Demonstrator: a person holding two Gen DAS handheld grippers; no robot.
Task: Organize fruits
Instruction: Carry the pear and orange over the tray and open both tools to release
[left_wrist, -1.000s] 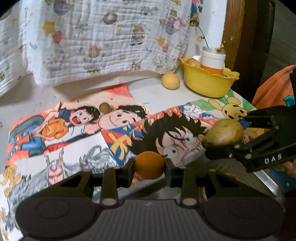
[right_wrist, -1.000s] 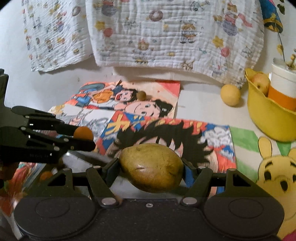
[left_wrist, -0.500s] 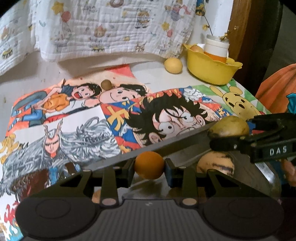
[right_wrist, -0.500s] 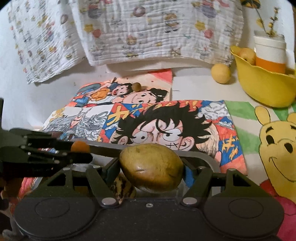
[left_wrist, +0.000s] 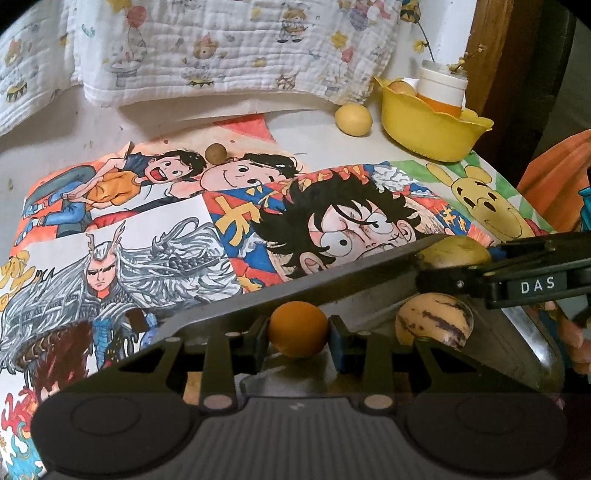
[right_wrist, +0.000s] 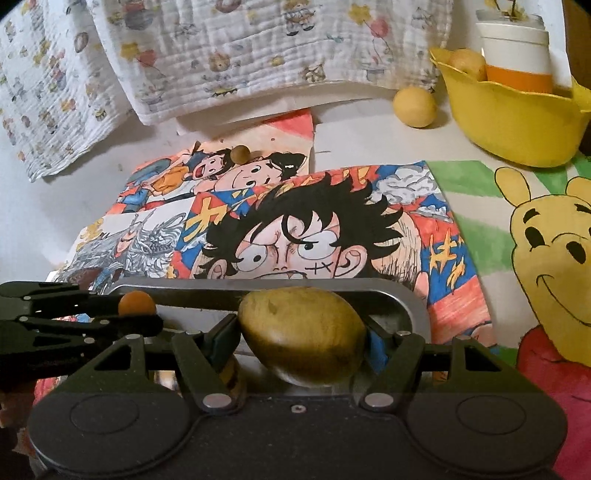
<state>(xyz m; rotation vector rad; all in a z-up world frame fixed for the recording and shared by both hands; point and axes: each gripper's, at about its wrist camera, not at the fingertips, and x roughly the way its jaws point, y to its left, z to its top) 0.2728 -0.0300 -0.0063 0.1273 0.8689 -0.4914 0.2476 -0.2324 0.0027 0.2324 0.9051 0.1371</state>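
both claws are loaded: left gripper (left_wrist: 298, 334) pinches a small orange fruit (left_wrist: 297, 328), right gripper (right_wrist: 301, 341) clamps a greenish-brown fruit (right_wrist: 302, 338), each over the metal tray (right_wrist: 417, 308). one striped fruit (left_wrist: 434, 325) lies inside; yellow fruit (left_wrist: 353, 119) and small brown one (left_wrist: 215, 153) remain out.

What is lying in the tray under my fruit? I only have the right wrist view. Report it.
Observer: The left wrist view shows a tan fruit with dark streaks lying in the metal tray, just below the right gripper.
Operator: Check the left gripper's hold.
Observer: The left gripper is shut on the small orange fruit, with a finger pad on each side.
Operator: Give me the gap between those two fruits.
Observer: They do not touch. The streaked fruit lies to the right of the orange one, with bare tray between them.
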